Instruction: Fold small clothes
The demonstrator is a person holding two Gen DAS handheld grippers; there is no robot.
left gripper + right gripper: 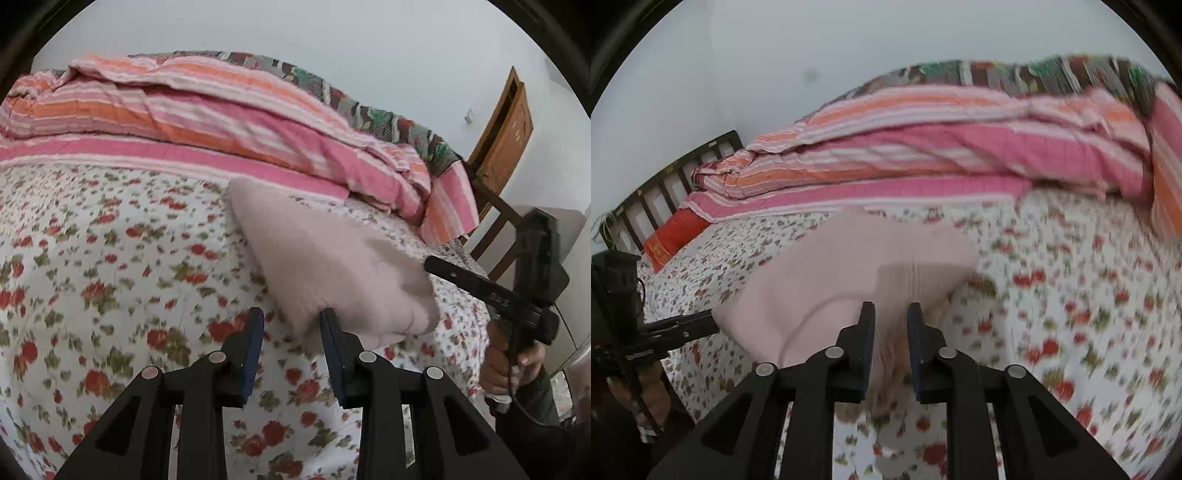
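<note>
A pale pink knit garment (332,258) lies folded on the floral bedsheet (110,258); it also shows in the right wrist view (849,273). My left gripper (291,317) is open and empty, its right finger just at the garment's near edge. My right gripper (890,314) has its jaws a little apart with pink fabric between them; the blur hides whether they pinch it. The right gripper shows in the left wrist view (480,284) at the garment's right side. The left gripper shows at the left of the right wrist view (683,328).
A pink and orange striped quilt (184,122) is heaped along the far side of the bed. A dark wooden bed frame (665,184) and a red cushion (676,232) stand at one end. A wooden door (506,136) is at the right.
</note>
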